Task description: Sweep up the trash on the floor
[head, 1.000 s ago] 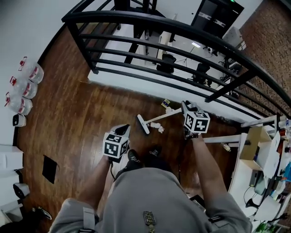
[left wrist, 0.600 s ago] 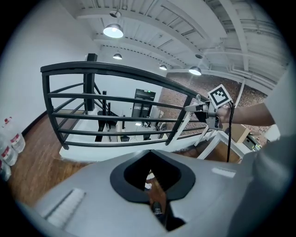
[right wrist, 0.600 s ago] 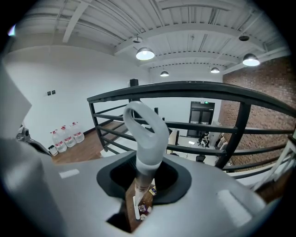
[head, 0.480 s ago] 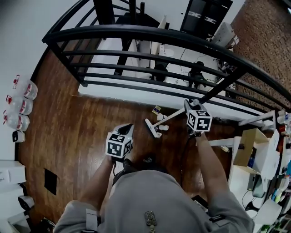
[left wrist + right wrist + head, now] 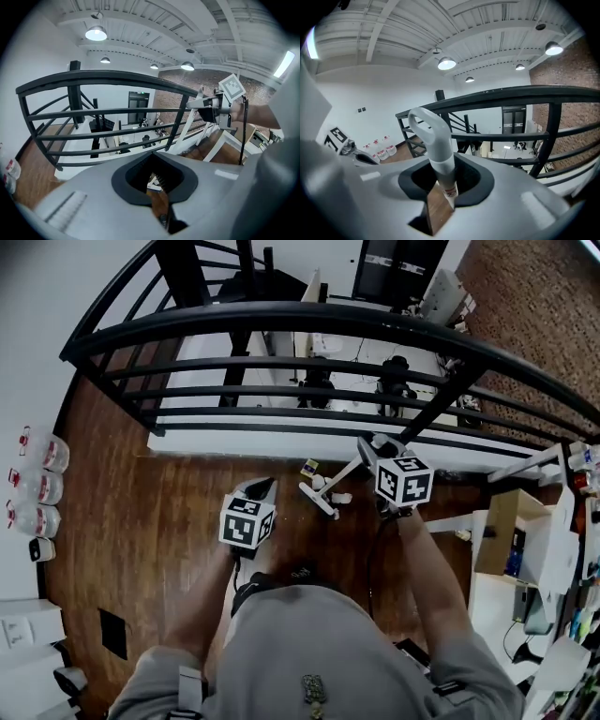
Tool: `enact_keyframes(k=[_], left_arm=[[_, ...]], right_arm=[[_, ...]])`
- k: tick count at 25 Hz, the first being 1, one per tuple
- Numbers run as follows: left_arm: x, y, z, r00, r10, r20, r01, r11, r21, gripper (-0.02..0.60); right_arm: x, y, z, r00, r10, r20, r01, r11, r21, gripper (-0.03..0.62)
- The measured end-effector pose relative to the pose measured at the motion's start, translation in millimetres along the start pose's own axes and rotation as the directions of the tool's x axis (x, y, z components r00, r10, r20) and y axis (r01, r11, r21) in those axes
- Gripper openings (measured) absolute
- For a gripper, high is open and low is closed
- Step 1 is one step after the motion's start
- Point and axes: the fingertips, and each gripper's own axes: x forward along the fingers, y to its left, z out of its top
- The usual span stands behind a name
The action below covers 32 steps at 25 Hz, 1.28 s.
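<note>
Two grippers show in the head view, both held out over the wood floor [image 5: 159,512].

R gripper [image 5: 368,454]: clenched on the white broom [image 5: 339,477], high on the handle. The right gripper view agrees: the handle stands up betw. the jaws w/ both sides pressed to it, and the hang-loop [image 5: 439,129] sticks out beyond them. In the head view the shaft slants down and to the L. The broom head [image 5: 317,499] is on the floor betw. the two grippers, nearer the R one.

L gripper [image 5: 262,487]: jaws drawn together to a thin slit, nothing gripped. The left gripper view shows only floor through the slit. This gripper hangs just L of the broom head and is not touching it.

Trash:
- White crumpled scrap [image 5: 341,498] lies just beside the broom head, on its R.
- Small packet [image 5: 309,467] lies on the floor just past the head, toward the railing.

Surroundings:
- Black railing [image 5: 328,315] curves across ahead of both grippers, w/ a lower level seen through the bars.
- Water jugs [image 5: 36,488] stand in a row by the L wall, well apart from the work.
- White table [image 5: 492,610] is to the R of the R arm.
</note>
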Motion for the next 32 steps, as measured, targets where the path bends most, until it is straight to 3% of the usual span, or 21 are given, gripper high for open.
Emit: enact_keyframes(k=[7,18,22,32], left_arm=[[24,-18,44,0.999,-0.029,0.02,0.028,0.998,0.063,0.008],[42,-30,43,0.997,-0.069,-0.022,0.071,0.994,0.085,0.008],[54,-28,48,0.995,-0.094,-0.033,0.097,0.991,0.09,0.008],[99,-24,75,0.982,-0.177,-0.071,0.184,0.977,0.109,0.008]], right_arm=[[-35,-8,13,0.994,0.111,-0.001,-0.111,0.994,0.008,0.074],[-29,-34,-31,0.979,0.197,-0.043,-0.196,0.98,0.036,0.074],[-17,-49,-36,0.983,0.171,-0.062,-0.17,0.985,0.013,0.074],[7,-82,2,0.995,0.088,-0.043,-0.09,0.995,-0.04,0.074]])
